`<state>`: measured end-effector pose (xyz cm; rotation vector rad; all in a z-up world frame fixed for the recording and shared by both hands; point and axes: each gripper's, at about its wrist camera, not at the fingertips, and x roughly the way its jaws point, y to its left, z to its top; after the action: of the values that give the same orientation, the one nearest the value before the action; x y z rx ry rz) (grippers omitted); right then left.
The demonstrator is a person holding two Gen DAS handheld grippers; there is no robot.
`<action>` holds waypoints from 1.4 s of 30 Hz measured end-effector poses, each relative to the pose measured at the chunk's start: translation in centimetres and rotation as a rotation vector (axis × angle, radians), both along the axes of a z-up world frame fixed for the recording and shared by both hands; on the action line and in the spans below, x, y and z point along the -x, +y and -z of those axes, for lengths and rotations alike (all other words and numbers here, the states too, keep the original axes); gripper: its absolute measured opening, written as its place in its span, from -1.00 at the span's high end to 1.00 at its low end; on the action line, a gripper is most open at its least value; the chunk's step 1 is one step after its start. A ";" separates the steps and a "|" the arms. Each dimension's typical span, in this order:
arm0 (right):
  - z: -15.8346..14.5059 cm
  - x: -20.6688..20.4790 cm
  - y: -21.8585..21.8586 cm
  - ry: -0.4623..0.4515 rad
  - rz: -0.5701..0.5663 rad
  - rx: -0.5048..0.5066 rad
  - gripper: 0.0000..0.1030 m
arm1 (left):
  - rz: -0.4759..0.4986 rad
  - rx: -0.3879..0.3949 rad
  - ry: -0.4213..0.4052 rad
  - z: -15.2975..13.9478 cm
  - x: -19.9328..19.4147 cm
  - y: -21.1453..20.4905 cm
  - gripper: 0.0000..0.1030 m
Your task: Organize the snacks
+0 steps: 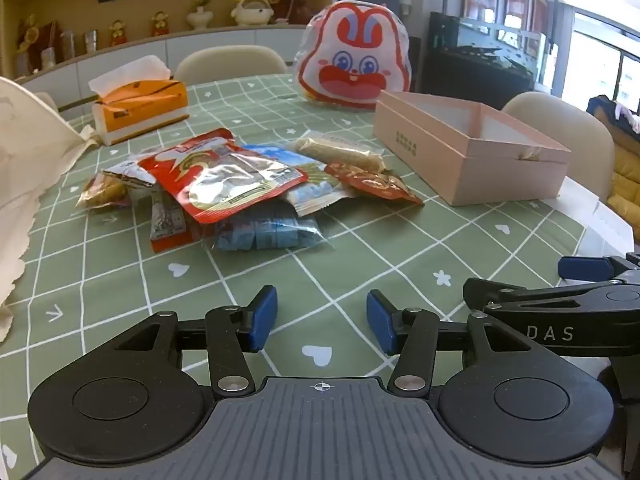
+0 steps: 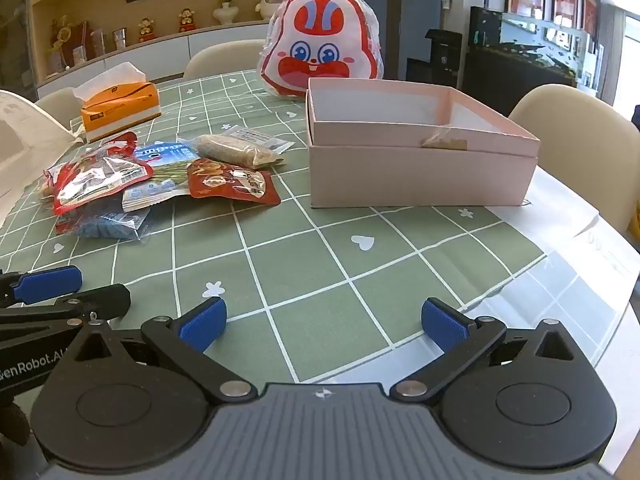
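Note:
A heap of snack packets (image 1: pixel 236 188) lies on the green checked tablecloth, with a red and silver pouch (image 1: pixel 224 176) on top and a clear bag of blue pieces (image 1: pixel 264 234) at its front. The same heap (image 2: pixel 140 184) shows at the left in the right wrist view. A pink open box (image 2: pixel 416 160) stands to its right, also seen as the pink box (image 1: pixel 468 152). My left gripper (image 1: pixel 322 318) hovers open over the cloth, short of the heap, nothing between its blue pads. My right gripper (image 2: pixel 324 326) is open wide, nothing in it, in front of the box.
An orange tissue box (image 1: pixel 140 108) sits behind the heap. A rabbit-faced bag (image 1: pixel 356 64) stands at the back of the table. Cream chairs (image 2: pixel 576 136) ring the round table, whose edge (image 2: pixel 600 280) curves at the right. A cream cloth (image 1: pixel 28 168) hangs at the left.

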<state>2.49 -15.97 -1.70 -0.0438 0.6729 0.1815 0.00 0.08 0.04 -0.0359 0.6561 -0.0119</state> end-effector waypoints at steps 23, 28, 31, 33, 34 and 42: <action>0.0 0.1 -0.1 0.004 0.004 -0.012 -1.00 | -0.004 0.010 -0.010 -0.1 0.2 0.2 -0.07; 0.0 0.1 -0.1 0.004 0.004 -0.012 -1.00 | -0.004 0.011 -0.011 -0.1 0.2 0.2 -0.07; 0.0 0.1 -0.1 0.004 0.004 -0.012 -1.00 | -0.004 0.011 -0.011 -0.1 0.2 0.2 -0.07; 0.1 0.1 -0.1 0.004 0.004 -0.012 -1.00 | -0.004 0.011 -0.011 -0.1 0.2 0.2 -0.07; 0.0 0.1 -0.1 0.004 0.005 -0.012 -1.00 | -0.004 0.011 -0.011 -0.1 0.2 0.2 -0.07; 0.0 0.1 0.0 0.004 0.005 -0.012 -1.00 | -0.004 0.011 -0.012 -0.1 0.2 0.2 -0.07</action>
<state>2.41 -16.01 -1.74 -0.0305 0.6758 0.1807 -0.20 0.27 0.13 -0.0471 0.6442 -0.0119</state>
